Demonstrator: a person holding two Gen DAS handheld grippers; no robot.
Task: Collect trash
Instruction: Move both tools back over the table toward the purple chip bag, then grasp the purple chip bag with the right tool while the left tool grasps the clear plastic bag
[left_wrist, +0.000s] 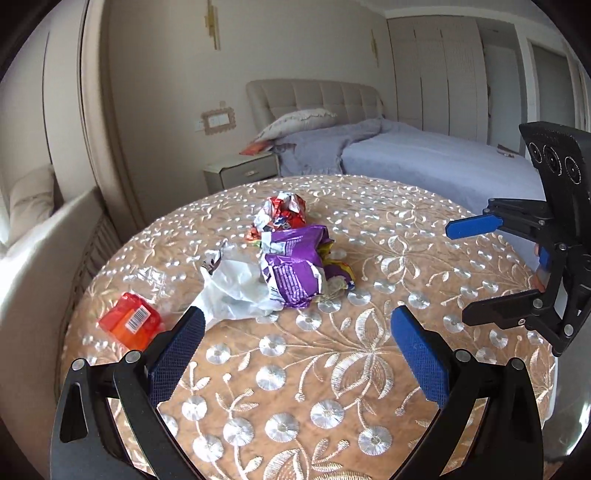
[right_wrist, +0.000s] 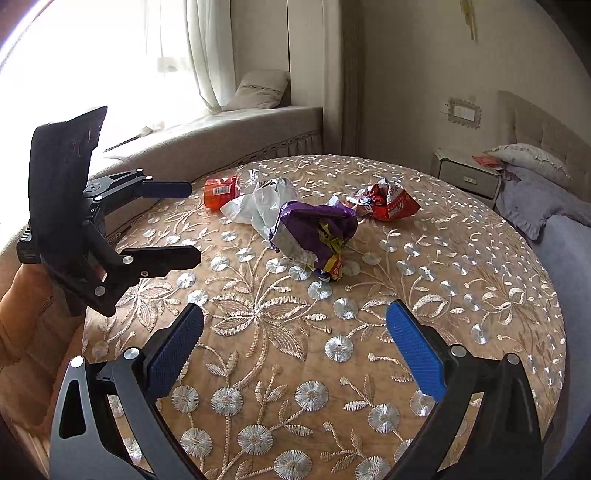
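Note:
Trash lies on a round table with an embroidered cloth (left_wrist: 332, 369) (right_wrist: 295, 369). A crumpled purple snack bag (left_wrist: 295, 273) (right_wrist: 314, 229) is in the middle. A white plastic bag (left_wrist: 232, 291) (right_wrist: 266, 203) touches its left side. A crumpled red wrapper (left_wrist: 280, 214) (right_wrist: 384, 203) lies behind. An orange-red pack with a barcode (left_wrist: 131, 321) (right_wrist: 221, 192) lies at the left. My left gripper (left_wrist: 295, 332) (right_wrist: 184, 221) is open and empty, near the white bag. My right gripper (right_wrist: 295, 325) (left_wrist: 458, 273) is open and empty, short of the purple bag.
A bed with a grey-blue cover (left_wrist: 424, 155) and a pillow (right_wrist: 528, 158) stands beyond the table. A bedside cabinet (left_wrist: 243, 170) (right_wrist: 465, 173) with an orange packet on it stands by the bed. A cushioned window seat (right_wrist: 229, 129) runs along the left.

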